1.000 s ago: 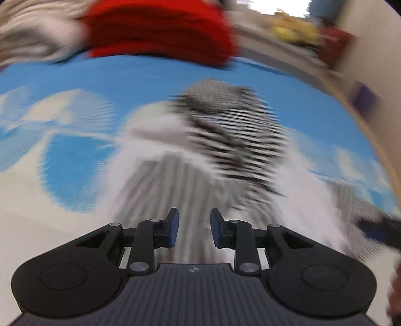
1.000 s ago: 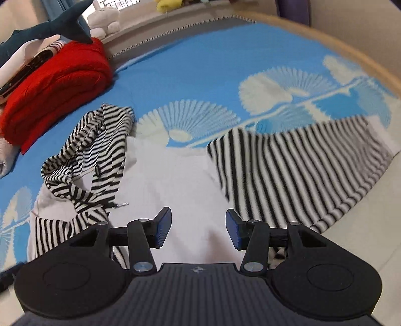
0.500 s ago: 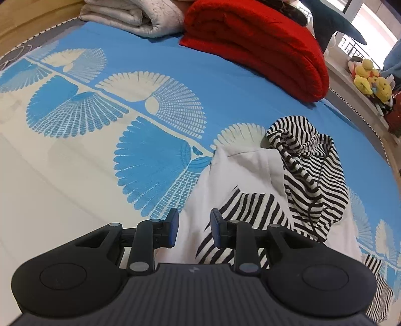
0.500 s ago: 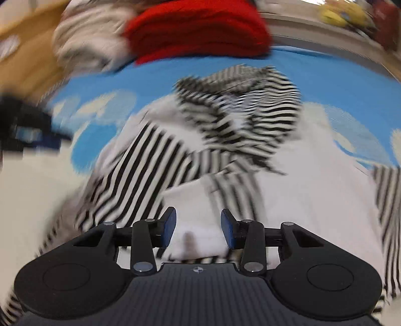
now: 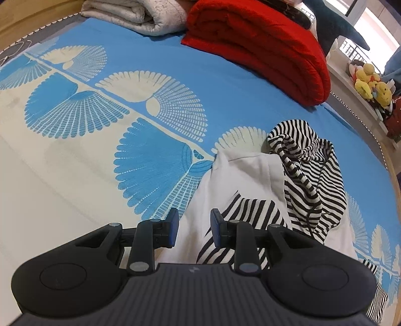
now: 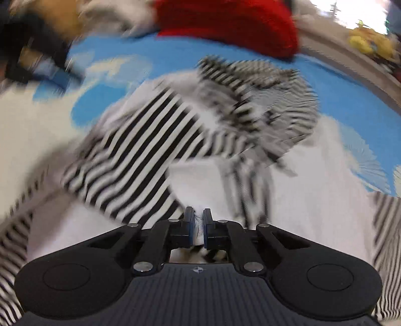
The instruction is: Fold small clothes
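Note:
A small white hoodie (image 5: 240, 175) with black-and-white striped sleeves and hood lies on the blue patterned bedspread (image 5: 155, 160). My left gripper (image 5: 194, 229) is open, hovering over the hoodie's white left edge, holding nothing. In the blurred right wrist view the hoodie (image 6: 313, 200) fills the frame, with a striped sleeve (image 6: 140, 155) folded across its white body. My right gripper (image 6: 198, 225) is shut on hoodie fabric, pinched between its blue pads.
A folded red blanket (image 5: 260, 47) and a folded grey-white quilt (image 5: 140, 15) lie at the bed's far end. Yellow plush toys (image 5: 371, 85) sit on a ledge to the right. The red blanket (image 6: 225, 22) also shows blurred in the right wrist view.
My right gripper has closed from open onto the hoodie fabric and is moving fast. My left gripper has stayed open and settled at the hoodie's left edge.

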Motion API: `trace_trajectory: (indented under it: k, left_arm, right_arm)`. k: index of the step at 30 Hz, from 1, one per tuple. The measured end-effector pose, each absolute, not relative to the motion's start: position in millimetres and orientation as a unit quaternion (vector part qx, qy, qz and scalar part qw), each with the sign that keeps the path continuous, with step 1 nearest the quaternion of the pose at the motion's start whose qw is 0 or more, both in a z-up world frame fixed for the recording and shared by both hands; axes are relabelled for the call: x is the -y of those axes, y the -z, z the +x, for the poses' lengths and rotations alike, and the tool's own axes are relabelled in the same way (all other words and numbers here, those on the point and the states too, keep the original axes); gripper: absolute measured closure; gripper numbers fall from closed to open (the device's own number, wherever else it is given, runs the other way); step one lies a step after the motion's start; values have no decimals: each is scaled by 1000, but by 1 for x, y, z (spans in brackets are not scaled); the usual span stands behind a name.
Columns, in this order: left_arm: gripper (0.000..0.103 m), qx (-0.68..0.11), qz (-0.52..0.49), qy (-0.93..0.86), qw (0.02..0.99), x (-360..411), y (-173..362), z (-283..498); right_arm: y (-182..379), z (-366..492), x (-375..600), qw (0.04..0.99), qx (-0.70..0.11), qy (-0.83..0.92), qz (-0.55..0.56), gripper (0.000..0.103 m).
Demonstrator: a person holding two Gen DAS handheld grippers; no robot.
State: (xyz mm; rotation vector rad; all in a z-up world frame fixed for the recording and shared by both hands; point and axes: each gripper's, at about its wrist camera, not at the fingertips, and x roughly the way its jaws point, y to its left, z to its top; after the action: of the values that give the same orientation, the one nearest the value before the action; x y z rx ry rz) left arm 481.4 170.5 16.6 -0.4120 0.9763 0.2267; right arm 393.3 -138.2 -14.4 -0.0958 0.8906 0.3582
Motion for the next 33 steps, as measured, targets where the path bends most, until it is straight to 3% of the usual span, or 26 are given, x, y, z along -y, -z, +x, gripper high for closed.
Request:
trace_trajectory:
  k: [1, 5, 10, 14, 16, 17, 20, 25, 27, 28, 29, 31, 33]
  left_arm:
    - [73, -465, -196, -106, 857, -170, -17, 481]
    - [73, -471, -189, -86, 857, -161, -15, 482]
    - [73, -488, -186, -73, 850, -152, -3, 483]
    - [73, -486, -182, -78, 851, -150, -3, 482]
    - [73, -487, -185, -82, 850, -152, -2, 481]
    - [73, -487, -186, -83, 849, -153, -1, 481]
    - [73, -488, -192, -86, 847, -156, -1, 482]
    - [73, -485, -199, -85, 847, -160, -5, 485]
    - [73, -485, -201, -82, 847, -160, -5, 486]
    - [73, -485, -199, -81, 847, -161, -6, 486]
    - [73, -485, -197, -80, 848, -161, -6, 486]
    - [73, -486, -194, -80, 848, -162, -6, 486]
    - [73, -486, -193, -81, 848, -163, -6, 485]
  right_arm:
    - [2, 394, 153, 899, -409, -157, -15, 103]
    - [-25, 397, 222, 924, -362, -52, 110, 103]
    - [-4, 400, 275, 896, -401, -1, 189, 103]
    - [-2, 399, 226, 902, -404, -107, 109, 94]
    - [0, 393, 193, 899, -402, -165, 57, 74]
    - [4, 388, 175, 895, -402, -189, 31, 71]
    - [16, 384, 141, 883, -411, -227, -23, 70]
    - [46, 382, 105, 862, -442, -220, -119, 55]
    - [53, 379, 105, 857, -445, -217, -144, 56]
    - [54, 379, 103, 857, -442, -216, -155, 61]
    - [53, 379, 103, 859, -439, -209, -159, 77]
    - [45, 383, 112, 863, -443, -206, -125, 93]
    - [30, 390, 131, 876, -436, -196, -66, 94]
